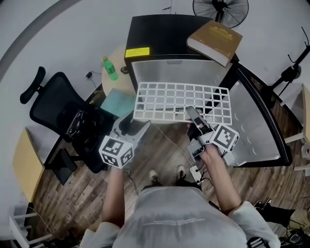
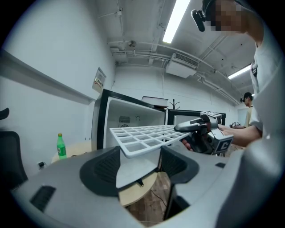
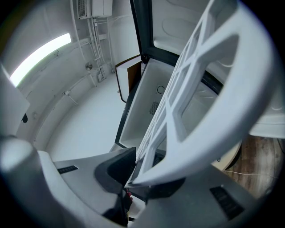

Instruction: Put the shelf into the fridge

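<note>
A white grid shelf [image 1: 179,101] hangs level in front of the open black fridge [image 1: 160,38], its far edge at the mouth of the pale interior [image 1: 179,72]. My left gripper [image 1: 138,123] is shut on the shelf's near left corner; in the left gripper view that corner [image 2: 142,133] lies between the jaws of the left gripper [image 2: 139,160]. My right gripper [image 1: 191,115] is shut on the near edge, right of the middle. In the right gripper view the shelf [image 3: 191,89] runs slantwise out of the right gripper [image 3: 138,173] toward the fridge cavity [image 3: 156,98].
The fridge door [image 1: 256,131] stands swung open at the right. A brown book [image 1: 214,41] lies on the fridge top. A green bottle [image 1: 110,68] stands on a round table [image 1: 118,58] left of the fridge, with a black office chair [image 1: 58,111] nearer. A fan [image 1: 220,9] stands behind.
</note>
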